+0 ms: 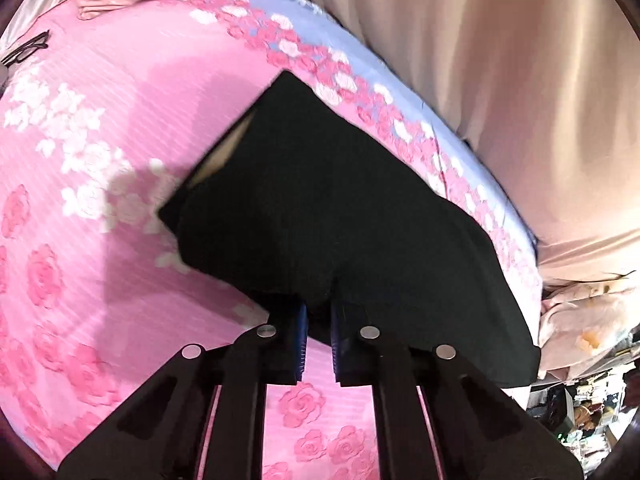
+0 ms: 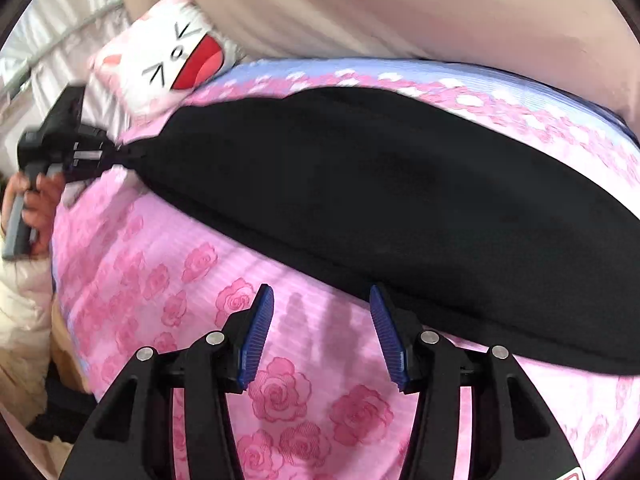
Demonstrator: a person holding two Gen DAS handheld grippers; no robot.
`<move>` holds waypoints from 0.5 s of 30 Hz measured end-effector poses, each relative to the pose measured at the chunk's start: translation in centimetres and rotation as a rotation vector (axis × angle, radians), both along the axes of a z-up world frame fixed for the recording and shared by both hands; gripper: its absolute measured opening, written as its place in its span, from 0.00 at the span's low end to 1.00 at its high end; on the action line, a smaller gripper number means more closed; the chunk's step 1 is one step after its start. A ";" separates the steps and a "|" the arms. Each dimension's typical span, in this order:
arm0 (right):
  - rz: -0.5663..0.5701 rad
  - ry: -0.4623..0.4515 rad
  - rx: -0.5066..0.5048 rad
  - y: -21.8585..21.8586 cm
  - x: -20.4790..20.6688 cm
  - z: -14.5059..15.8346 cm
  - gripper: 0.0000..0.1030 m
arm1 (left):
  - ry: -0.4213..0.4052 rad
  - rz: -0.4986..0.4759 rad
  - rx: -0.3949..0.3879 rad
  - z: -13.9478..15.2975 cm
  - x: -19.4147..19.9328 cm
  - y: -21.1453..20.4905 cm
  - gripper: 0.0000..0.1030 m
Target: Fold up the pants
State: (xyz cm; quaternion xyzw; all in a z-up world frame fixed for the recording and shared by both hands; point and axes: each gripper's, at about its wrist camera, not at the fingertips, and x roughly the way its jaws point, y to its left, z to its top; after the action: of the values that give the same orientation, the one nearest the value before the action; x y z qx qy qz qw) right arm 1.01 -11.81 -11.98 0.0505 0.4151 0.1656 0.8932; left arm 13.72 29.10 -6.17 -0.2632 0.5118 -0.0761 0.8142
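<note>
Black pants (image 1: 332,208) are laid flat on a bed covered by a pink rose-print sheet (image 1: 100,168); the landmark taken here is the pants. Beyond the pants a blue band of the sheet (image 1: 320,24) with pink and white flowers is seen, and past that a beige curtain (image 1: 500,60).

Left tool (image 1: 319,312): pressed together on the near edge of the pants, a fold of black cloth being pinched between the blue pads (image 1: 301,336). From the right wrist view the same tool (image 2: 114,151) is seen at the far left end of the pants, gripped by a hand (image 2: 38,204).

Right tool (image 2: 322,300): spread, nothing between its blue pads (image 2: 256,336). Only pink sheet is seen in the gap. Its right finger sits just beside the near edge of the pants; whether it touches cannot be told.

A cat-face pillow (image 2: 168,52) is placed behind the left end of the pants. A pair of glasses (image 1: 30,50) is noted on the sheet, well apart from the pants.
</note>
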 end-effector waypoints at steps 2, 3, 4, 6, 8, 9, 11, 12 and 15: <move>-0.064 0.036 -0.010 -1.6 0.4 -0.9 0.49 | 0.059 -0.007 0.026 -2.2 0.5 0.1 0.09; -0.090 0.051 -0.012 -2.0 0.6 -1.1 0.49 | 0.106 -0.015 0.001 -3.8 0.6 -0.2 0.09; -0.123 0.066 0.019 -3.3 0.8 -1.0 0.49 | 0.082 -0.013 0.011 -3.5 0.3 -0.4 0.12; -0.153 0.043 0.084 -4.9 0.9 0.1 0.49 | 0.027 -0.026 0.076 -1.3 -0.9 -1.5 0.16; -0.168 0.011 0.110 -5.9 2.0 1.9 0.43 | -0.022 0.000 0.161 0.7 -2.0 -2.5 0.20; -0.166 -0.006 0.102 -6.0 2.9 2.8 0.37 | -0.053 0.015 0.210 2.1 -2.8 -3.1 0.21; -0.104 -0.019 0.073 -4.7 6.2 4.0 0.12 | -0.113 0.033 0.234 4.1 -3.9 -3.8 0.28; -0.078 -0.018 0.058 -3.7 8.1 4.1 0.11 | -0.143 0.028 0.233 5.0 -4.4 -4.3 0.33; 0.015 0.025 0.022 -0.1 13.5 3.3 0.08 | -0.188 0.007 0.259 5.7 -4.1 -7.4 0.51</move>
State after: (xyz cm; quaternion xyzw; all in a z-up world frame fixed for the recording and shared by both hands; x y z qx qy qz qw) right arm 14.54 -11.91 -8.72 0.0594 0.4247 0.1760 0.8861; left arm 9.57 21.68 -0.45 -0.1495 0.4382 -0.0310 0.8858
